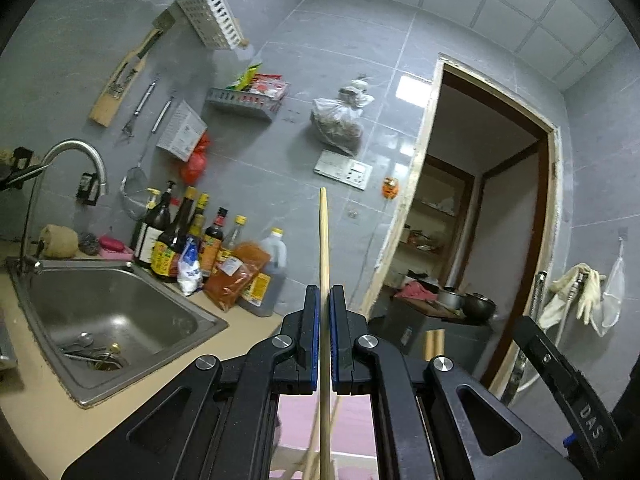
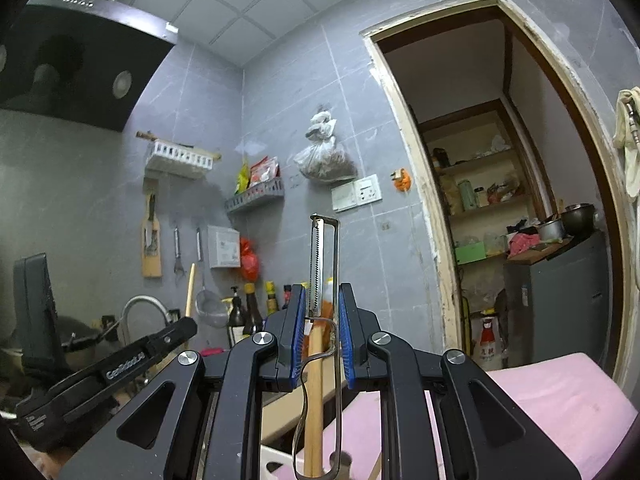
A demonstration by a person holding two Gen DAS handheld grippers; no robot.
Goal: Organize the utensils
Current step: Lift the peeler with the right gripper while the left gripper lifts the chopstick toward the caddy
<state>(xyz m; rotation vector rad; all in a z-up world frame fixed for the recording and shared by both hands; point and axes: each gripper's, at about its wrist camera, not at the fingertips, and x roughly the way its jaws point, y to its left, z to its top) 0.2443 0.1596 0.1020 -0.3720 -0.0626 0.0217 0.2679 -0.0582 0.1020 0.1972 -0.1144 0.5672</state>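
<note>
I am clamping my left gripper (image 1: 324,292) on a wooden chopstick (image 1: 323,236), which is sticking straight out ahead of it. My right gripper (image 2: 322,292) is pinching a metal peeler (image 2: 325,256) by its wire frame, blade pointing forward, so both utensils are riding securely toward wherever I judge they belong.

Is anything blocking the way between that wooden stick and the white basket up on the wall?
Nothing visible does. The left gripper is shut on the wooden stick, which points up in open air. Only bare grey wall shows between its tip and the white basket; the bottles stand lower, beside the sink.
</note>
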